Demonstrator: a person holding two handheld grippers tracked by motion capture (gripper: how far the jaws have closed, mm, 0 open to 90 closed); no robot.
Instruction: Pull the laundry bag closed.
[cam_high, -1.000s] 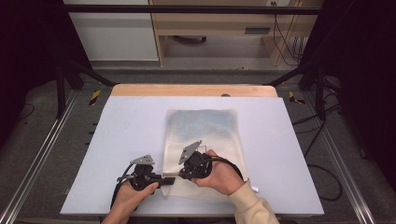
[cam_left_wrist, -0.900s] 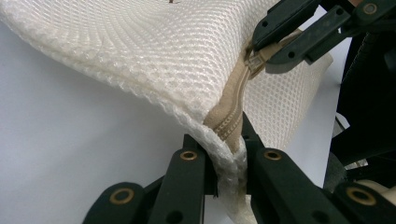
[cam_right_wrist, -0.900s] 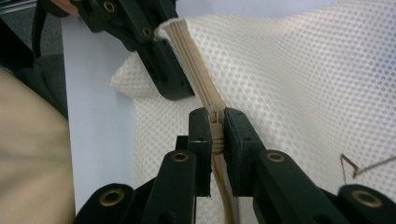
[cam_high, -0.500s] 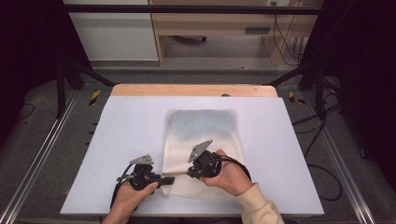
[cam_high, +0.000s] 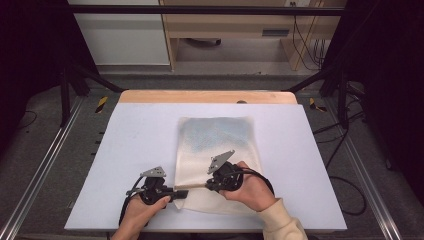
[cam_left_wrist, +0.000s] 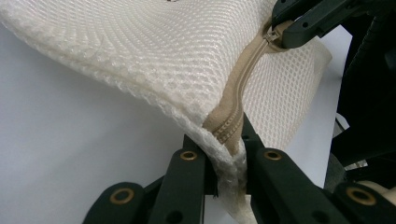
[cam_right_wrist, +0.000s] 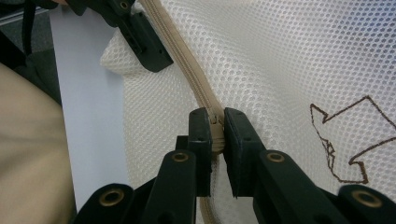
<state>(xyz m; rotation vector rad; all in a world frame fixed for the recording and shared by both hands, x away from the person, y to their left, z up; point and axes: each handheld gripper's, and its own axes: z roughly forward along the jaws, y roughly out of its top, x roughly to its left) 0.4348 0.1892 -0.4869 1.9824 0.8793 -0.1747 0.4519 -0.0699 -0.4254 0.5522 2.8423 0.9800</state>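
Jaws of the right gripper (cam_right_wrist: 212, 123) are pressed together on the small zipper slider (cam_right_wrist: 215, 119) of a white mesh fabric laundry bag (cam_high: 217, 160), pinching it where the tan zipper tape (cam_right_wrist: 187, 70) runs up toward 11 o'clock in the right gripper view; in the high view this gripper (cam_high: 209, 186) sits at about 6 o'clock on the bag, held in the person's right hand (cam_high: 250, 189) with a beige sleeve (cam_high: 280, 225) behind it. The left gripper (cam_left_wrist: 224, 151) is likewise clamped tight, its jaws pinching the bag's corner at the end of the zipper tape (cam_left_wrist: 240, 88), which climbs toward 1 o'clock in the left gripper view to the slider (cam_left_wrist: 271, 36) held by the other gripper. In the high view the left gripper (cam_high: 184, 193) lies at the bag's 7 o'clock corner, in the person's left hand (cam_high: 142, 212), just beside the right one. The bag lies flat on a pale lavender rectangular table top (cam_high: 125, 140), a bluish item dimly visible inside its far half, and a brown outline drawing (cam_right_wrist: 348, 140) marks the mesh at 3 o'clock of the right gripper's jaws
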